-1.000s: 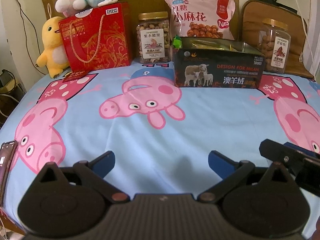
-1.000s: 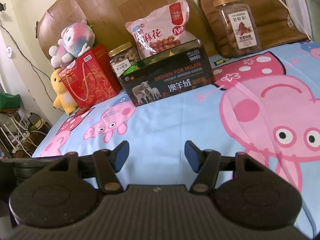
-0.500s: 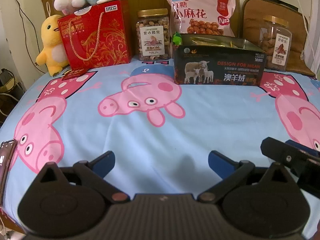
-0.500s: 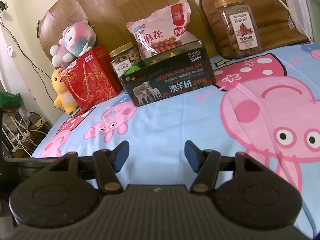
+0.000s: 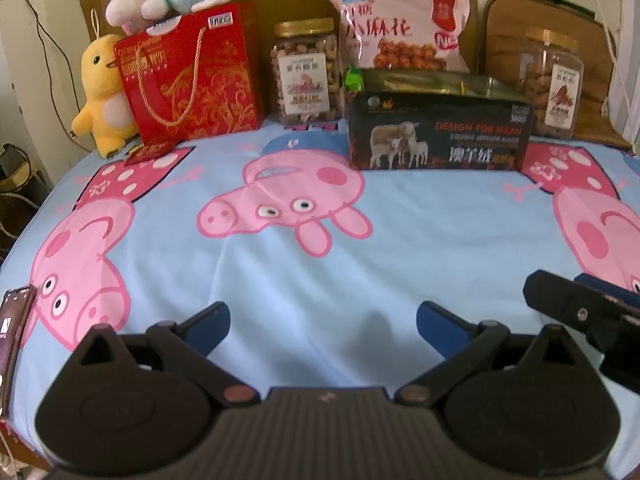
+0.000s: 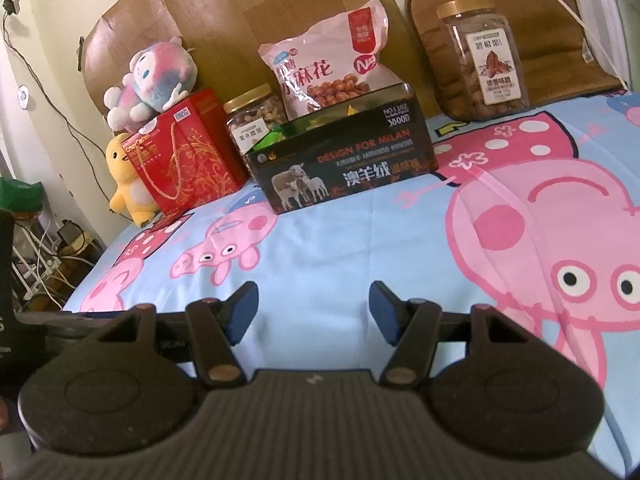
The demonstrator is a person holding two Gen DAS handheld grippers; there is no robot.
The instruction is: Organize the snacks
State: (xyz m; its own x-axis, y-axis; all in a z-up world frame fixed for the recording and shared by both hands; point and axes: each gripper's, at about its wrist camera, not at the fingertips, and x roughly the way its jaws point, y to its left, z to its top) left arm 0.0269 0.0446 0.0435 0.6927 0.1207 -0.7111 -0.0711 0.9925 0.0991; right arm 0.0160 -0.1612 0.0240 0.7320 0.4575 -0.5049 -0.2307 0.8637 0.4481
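Both grippers, left [image 5: 322, 322] and right [image 6: 313, 306], low in frame, jaws spread, empty. Upper centre: propped twist-snack bag [image 5: 400, 28] behind open tin [image 5: 438, 136]; likely to topple if nudged.

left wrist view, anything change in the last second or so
Hardly anything. The view drifts slightly, so the black box and cashew jar sit a touch lower in the picture. Both grippers, left and right, stay open and empty; no snack has moved.

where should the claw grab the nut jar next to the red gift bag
Take the nut jar across its clear body just under the gold lid, coming straight in from the front. It stands upright, with the red gift bag and the black box crowding its sides, so only the front is open.
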